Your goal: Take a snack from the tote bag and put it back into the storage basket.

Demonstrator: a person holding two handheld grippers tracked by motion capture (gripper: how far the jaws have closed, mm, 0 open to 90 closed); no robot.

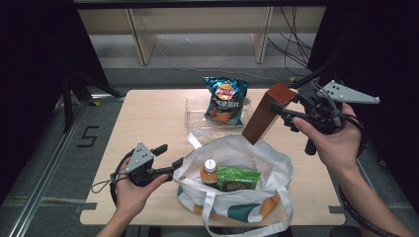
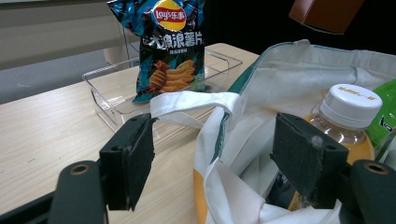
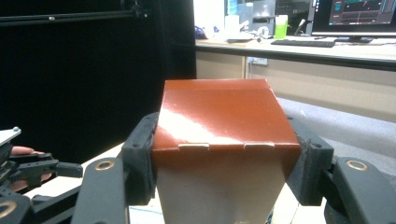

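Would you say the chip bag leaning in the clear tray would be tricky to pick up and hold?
The chip bag looks puffed with air, so probably light and crushable. Its glossy film may slip between fingers. Standing in the shallow clear tray, it would likely tip if nudged.

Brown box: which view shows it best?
The high view: the whole brown box shows tilted above the tote bag, held by the right gripper. The right gripper view gives its clamped top end close up; the left gripper view catches one corner.
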